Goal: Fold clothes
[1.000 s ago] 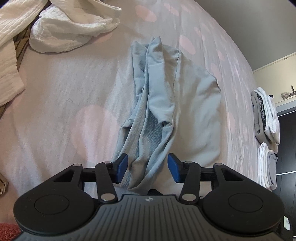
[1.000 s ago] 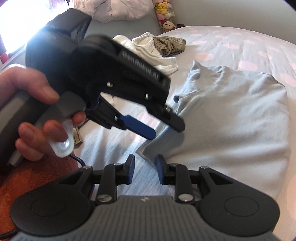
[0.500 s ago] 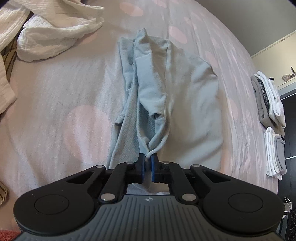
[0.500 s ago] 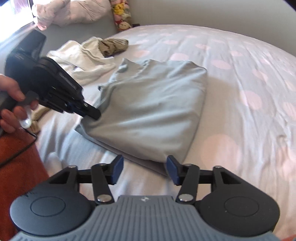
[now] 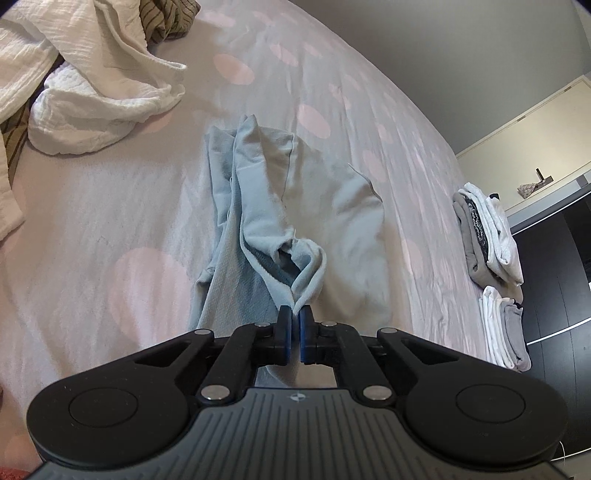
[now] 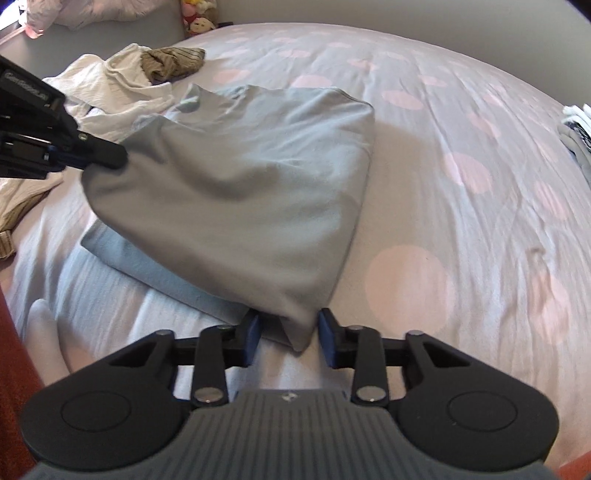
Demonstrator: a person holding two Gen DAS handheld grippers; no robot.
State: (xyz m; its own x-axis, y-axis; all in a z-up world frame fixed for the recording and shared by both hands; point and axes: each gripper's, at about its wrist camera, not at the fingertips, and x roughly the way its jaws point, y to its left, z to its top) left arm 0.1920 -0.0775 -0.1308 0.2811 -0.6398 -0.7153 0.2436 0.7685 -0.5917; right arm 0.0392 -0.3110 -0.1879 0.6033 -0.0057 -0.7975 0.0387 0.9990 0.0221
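A light blue shirt (image 5: 332,206) lies partly folded on the bed; it also shows in the right wrist view (image 6: 240,192). My left gripper (image 5: 294,317) is shut on the shirt's near left corner and lifts it off the bed; it also shows in the right wrist view (image 6: 107,158), pinching that corner. My right gripper (image 6: 290,328) is open, its blue pads on either side of the shirt's near right corner, which hangs between them.
The bed cover (image 6: 461,229) is lilac with pink dots. A heap of white and brown-striped clothes (image 5: 85,99) lies at the far left. Two stacks of folded clothes (image 5: 491,236) sit at the bed's right edge. Stuffed toys (image 6: 199,18) are at the headboard.
My left gripper shut on the shirt corner and raised it. My right gripper opened, moved right along the near edge and now straddles the other corner.
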